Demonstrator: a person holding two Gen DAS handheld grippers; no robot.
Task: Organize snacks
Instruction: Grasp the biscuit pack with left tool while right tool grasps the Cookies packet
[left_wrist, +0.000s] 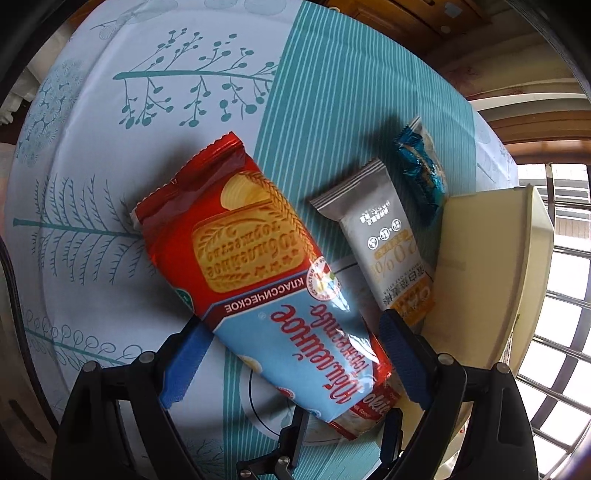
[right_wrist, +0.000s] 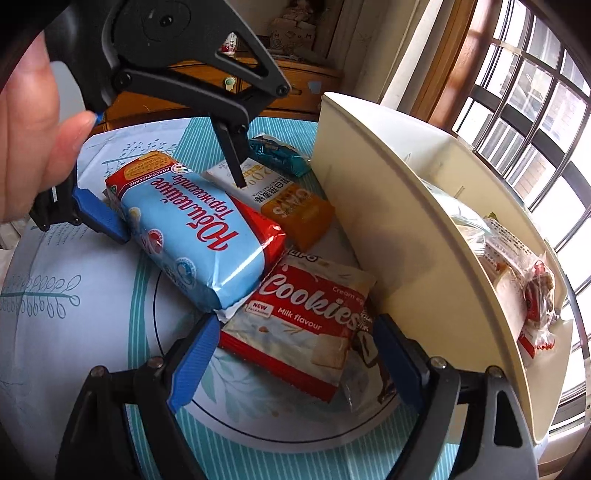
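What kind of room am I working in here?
Likely a home dining or living room: a patterned tablecloth on the table, a wooden cabinet behind it, and a barred window beside it.

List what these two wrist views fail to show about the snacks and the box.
- Cookies packet: left wrist view, mostly covered by the biscuit pack.
- Cream box contents: right wrist view, partly behind its wall; left view shows only the outside.
- Teal wrapper text: too small, crumpled.

Table (teal-patterned cloth): biscuit pack, grey bar, blue wrapper, cookies packet, cream bin.
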